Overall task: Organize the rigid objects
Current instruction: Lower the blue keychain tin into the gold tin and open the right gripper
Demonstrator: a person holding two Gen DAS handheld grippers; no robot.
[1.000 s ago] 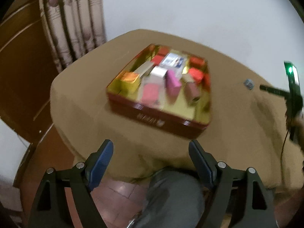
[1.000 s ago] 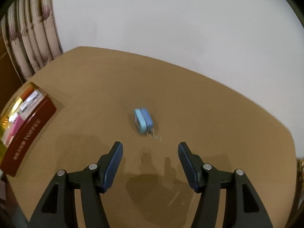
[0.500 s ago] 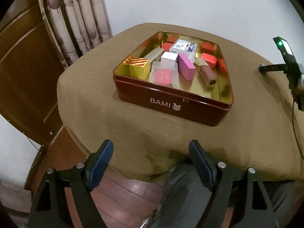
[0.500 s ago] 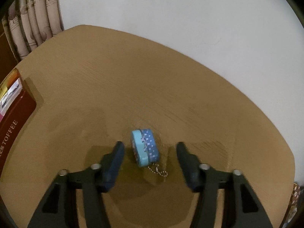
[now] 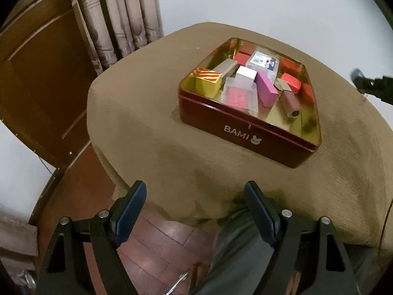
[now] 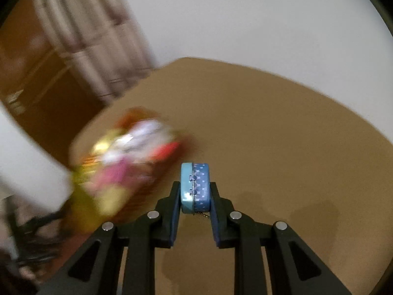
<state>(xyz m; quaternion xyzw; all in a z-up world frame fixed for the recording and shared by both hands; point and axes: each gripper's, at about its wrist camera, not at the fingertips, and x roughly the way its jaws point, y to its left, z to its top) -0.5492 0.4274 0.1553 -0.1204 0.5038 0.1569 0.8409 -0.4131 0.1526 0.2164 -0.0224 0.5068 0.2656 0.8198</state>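
Observation:
A dark red BAMI tin point(image 5: 245, 132) with a gold inside sits on the brown-covered table and holds several small boxes in red, pink, gold and white. My left gripper point(image 5: 195, 196) is open and empty, hovering off the table's near edge. My right gripper point(image 6: 195, 188) is shut on a small blue dotted tin point(image 6: 195, 186) with a light blue lid and a dangling chain, lifted above the table. The red tin shows blurred at the left of the right wrist view point(image 6: 127, 162). The right gripper's tip shows at the far right of the left wrist view point(image 5: 368, 84).
The brown tablecloth point(image 5: 152, 127) drapes over the table's rounded edge. A wooden door point(image 5: 39, 73) and patterned curtains point(image 5: 118, 17) stand to the left. A white wall runs behind. Red-brown floor tiles point(image 5: 157, 243) and a grey trouser leg point(image 5: 235, 258) lie below.
My right gripper has closed on the small blue tin, lifted it off the table and swung left toward the red tin. My left gripper has stayed open, its view shifting left.

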